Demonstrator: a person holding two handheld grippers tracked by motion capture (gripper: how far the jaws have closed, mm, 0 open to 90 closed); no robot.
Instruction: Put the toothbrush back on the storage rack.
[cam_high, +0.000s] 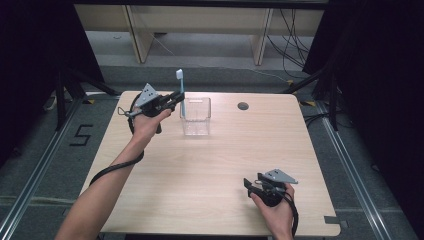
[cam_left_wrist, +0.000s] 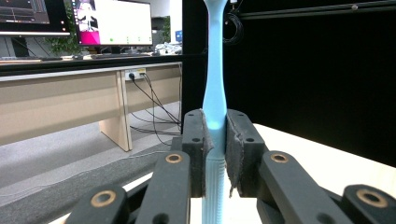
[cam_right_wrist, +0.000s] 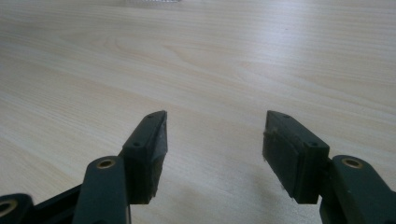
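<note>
- Blue toothbrush (cam_high: 181, 92) clamped upright in my left gripper (cam_high: 176, 98), above the clear box's (cam_high: 195, 116) left rim.
- Not in yet; I still lower and release.
- Right gripper (cam_high: 253, 185) idle on table (cam_high: 210, 165), jaws apart.

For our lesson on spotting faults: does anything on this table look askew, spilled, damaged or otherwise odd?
Nothing stands out. The left gripper holds a light blue toothbrush upright, head up, at the clear container, which stands squarely on the table. The right gripper rests open near the table's front edge. No spill or damage shows.
</note>
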